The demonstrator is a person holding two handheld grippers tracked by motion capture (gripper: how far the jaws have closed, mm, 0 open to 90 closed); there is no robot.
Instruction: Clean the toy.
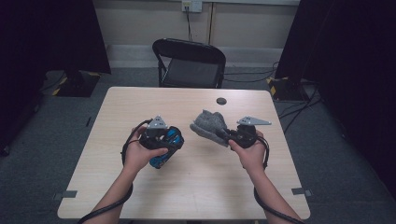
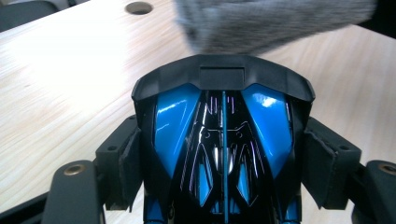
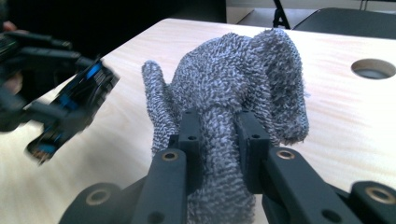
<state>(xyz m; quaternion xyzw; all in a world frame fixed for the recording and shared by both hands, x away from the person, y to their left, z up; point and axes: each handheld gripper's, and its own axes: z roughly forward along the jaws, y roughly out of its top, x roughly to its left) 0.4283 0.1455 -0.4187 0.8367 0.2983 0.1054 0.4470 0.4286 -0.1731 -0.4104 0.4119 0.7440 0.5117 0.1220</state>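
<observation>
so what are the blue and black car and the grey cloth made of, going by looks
Toy car: looks like hard moulded plastic, glossy blue and black panels with sharp highlights; its raised rear wing is matte black.
Grey cloth: seems a looped terry or microfibre textile, fuzzy and speckled, and it bunches softly where the right gripper pinches it.
Table: pale wood-grain top, probably laminate.
</observation>
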